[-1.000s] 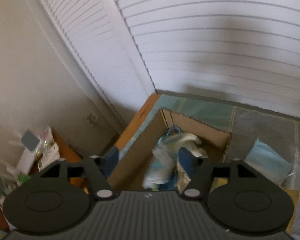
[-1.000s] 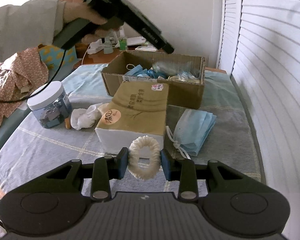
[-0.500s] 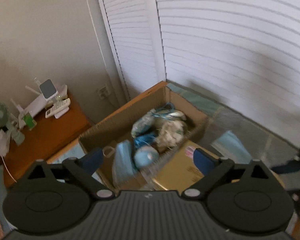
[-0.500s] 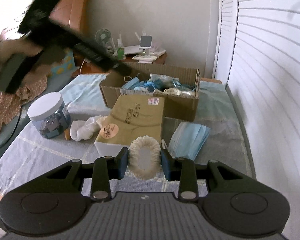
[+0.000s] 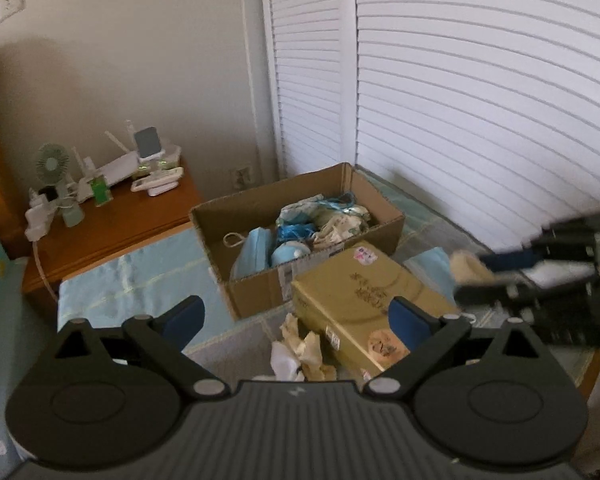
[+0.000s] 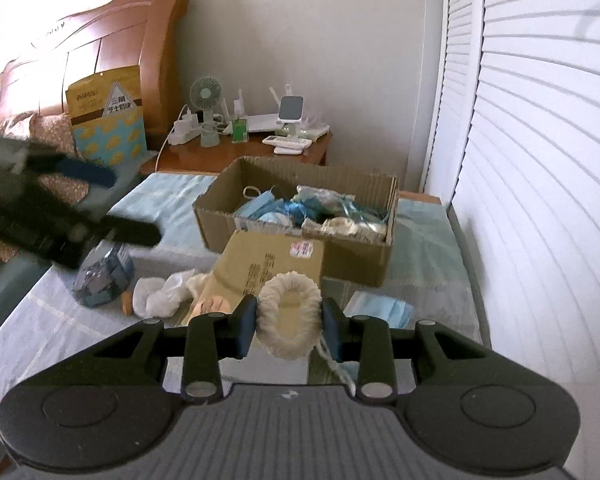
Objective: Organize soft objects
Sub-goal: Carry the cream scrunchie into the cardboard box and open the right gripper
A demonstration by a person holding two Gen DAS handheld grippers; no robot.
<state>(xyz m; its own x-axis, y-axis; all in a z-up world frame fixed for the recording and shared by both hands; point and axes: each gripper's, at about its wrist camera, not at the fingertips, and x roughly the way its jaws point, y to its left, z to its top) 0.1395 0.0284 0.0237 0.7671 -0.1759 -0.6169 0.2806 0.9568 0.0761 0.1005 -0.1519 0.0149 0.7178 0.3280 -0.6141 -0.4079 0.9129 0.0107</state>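
Note:
My right gripper (image 6: 288, 326) is shut on a white fluffy scrunchie (image 6: 290, 316), held above the bed in front of a tan tissue pack (image 6: 268, 264). Behind the pack stands an open cardboard box (image 6: 356, 260) holding blue masks, bags and other soft items. My left gripper (image 5: 296, 316) is open wide with nothing between its fingers, hovering near the crumpled white cloths (image 5: 300, 352) and the tissue pack (image 5: 360, 300), short of the box (image 5: 260, 292). The right gripper (image 5: 474, 278) with the scrunchie (image 5: 466, 266) shows blurred at the right. The left gripper (image 6: 128, 206) shows blurred at the left.
A stack of blue face masks (image 6: 380, 308) lies right of the tissue pack. A clear jar (image 6: 104, 276) and white cloths (image 6: 160, 294) lie left of it. A wooden nightstand (image 5: 112, 220) with a fan and devices stands behind the bed. White louvred doors (image 5: 460, 100) close off the right side.
My left gripper pulled back from over the box, rolled, and its jaws spread wide. The right gripper rose slightly, still shut on the scrunchie.

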